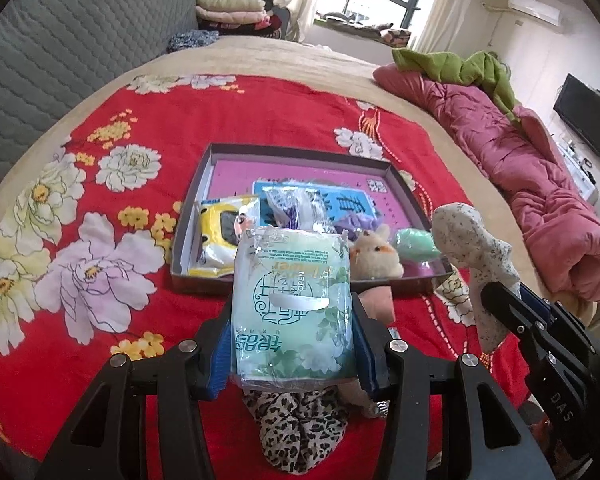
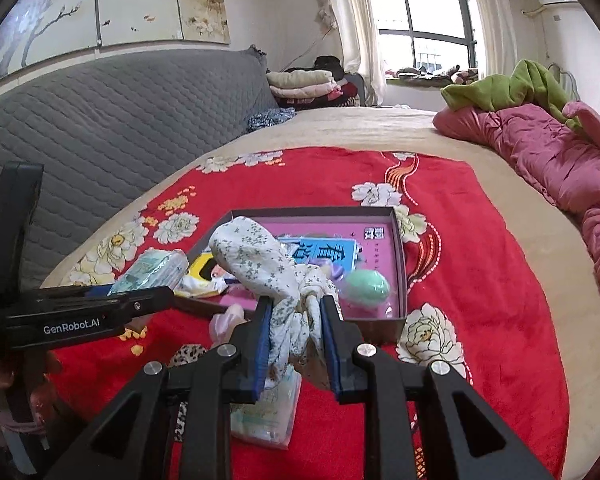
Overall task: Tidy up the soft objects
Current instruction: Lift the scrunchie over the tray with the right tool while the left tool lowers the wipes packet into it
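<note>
Two claws up over the bed, both loaded. My left claw (image 1: 292,320) is clamped on a pale green tissue pack (image 1: 294,304), pads pressing on both its sides, the pack held clear above the red floral bedspread (image 1: 100,208). My right claw (image 2: 294,340) is squeezed tight on a white floral cloth bundle (image 2: 256,264), which stands up between the blue pads.

Straight ahead at twelve o'clock in both views sits the shallow cardboard tray (image 1: 396,176) on the bedspread. Inside I see a yellow packet (image 1: 220,240) at its left end, a blue booklet (image 2: 332,254) in the middle, a small plush toy (image 1: 374,254) at the near edge and a mint green ball (image 2: 368,286) toward the right end.

Below my left claw, at six o'clock, lies a leopard-print fabric (image 1: 296,432).

Around the room: a grey quilted headboard (image 2: 112,120) at ten o'clock, folded blankets (image 2: 304,84) beyond it, a window (image 2: 428,20) at one o'clock, and a pink quilt (image 1: 520,168) with a green garment (image 1: 464,66) at two o'clock.
</note>
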